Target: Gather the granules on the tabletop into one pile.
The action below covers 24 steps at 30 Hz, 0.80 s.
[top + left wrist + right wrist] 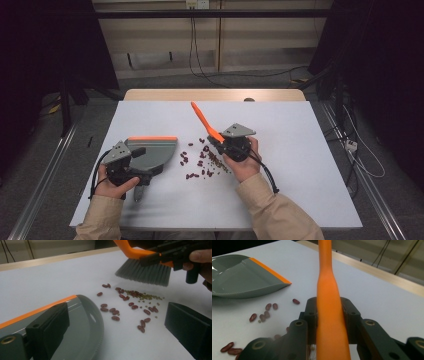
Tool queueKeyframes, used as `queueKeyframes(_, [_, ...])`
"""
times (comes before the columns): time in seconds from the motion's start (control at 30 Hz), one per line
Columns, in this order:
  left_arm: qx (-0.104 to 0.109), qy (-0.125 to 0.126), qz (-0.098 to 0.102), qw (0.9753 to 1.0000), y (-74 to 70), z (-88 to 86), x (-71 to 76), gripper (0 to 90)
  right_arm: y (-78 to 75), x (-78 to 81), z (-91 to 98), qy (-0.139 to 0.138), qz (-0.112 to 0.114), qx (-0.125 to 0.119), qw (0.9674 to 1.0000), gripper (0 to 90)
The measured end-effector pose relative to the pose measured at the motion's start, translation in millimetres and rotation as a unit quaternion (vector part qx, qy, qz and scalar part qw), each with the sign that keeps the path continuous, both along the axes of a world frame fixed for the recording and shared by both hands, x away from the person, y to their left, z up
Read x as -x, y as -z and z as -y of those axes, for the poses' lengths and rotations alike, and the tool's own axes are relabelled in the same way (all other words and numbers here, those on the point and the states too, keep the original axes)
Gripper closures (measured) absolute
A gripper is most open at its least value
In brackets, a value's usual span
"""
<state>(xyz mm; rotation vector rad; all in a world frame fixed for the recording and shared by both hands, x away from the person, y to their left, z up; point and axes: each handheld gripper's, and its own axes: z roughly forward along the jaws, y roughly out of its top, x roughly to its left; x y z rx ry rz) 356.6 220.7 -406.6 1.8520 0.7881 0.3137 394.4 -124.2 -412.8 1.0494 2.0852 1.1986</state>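
Observation:
A grey dustpan (155, 150) with an orange lip lies on the white table, left of a scatter of red and small green beans (202, 162). My left gripper (142, 162) rests at the pan's rear, jaws wide apart. In the left gripper view one jaw stands over the dustpan (85, 322), the other over bare table, with the beans (130, 302) ahead. My right gripper (220, 142) is shut on the orange handle of a brush (202, 120). Its grey bristles (145, 272) hover just above the beans' far side. The right gripper view shows the handle (329, 290) clamped between the jaws, with the dustpan (239, 280) beyond.
The white table (300, 150) has a wooden strip (215, 95) along its far edge. Black cables (200, 60) trail over the floor behind it. Dark stands flank the table on both sides.

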Motion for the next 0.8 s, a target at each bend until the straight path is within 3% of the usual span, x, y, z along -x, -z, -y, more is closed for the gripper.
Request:
queueKeyframes(0.1, [0.0, 0.001, 0.0, 1.0, 0.2, 0.5, -0.2, 5.7, -2.5, -15.6, 7.7, -0.037, 0.004, -0.018, 0.9991, 70.9])
queueKeyframes(0.2, [-0.001, 0.002, -0.001, 1.0, 0.9, 1.0, -1.1, 5.7, -0.5, -34.2, 11.4, -0.062, 0.015, -0.008, 0.9979, 70.9])
queueKeyframes(0.37, [0.003, -0.004, -0.002, 1.0, 0.3, -1.7, -1.9, 5.7, 9.1, -64.3, 7.0, -0.106, 0.015, -0.002, 0.9942, 70.9])
queueKeyframes(0.53, [0.003, -0.007, -0.005, 1.0, 0.9, -4.2, -2.7, 5.7, 18.9, -86.8, -4.6, -0.163, 0.041, 0.014, 0.9856, 70.9])
queueKeyframes(0.63, [0.003, -0.011, -0.007, 0.9999, 1.9, -5.1, -3.9, 5.7, 23.3, -98.4, -10.8, -0.197, 0.052, 0.022, 0.9788, 71.0])
queueKeyframes(0.8, [0.004, -0.015, -0.01, 0.9998, 2.7, -6.3, -4.8, 5.7, 29.9, -107.1, -21.6, -0.248, 0.05, 0.045, 0.9664, 71.0])
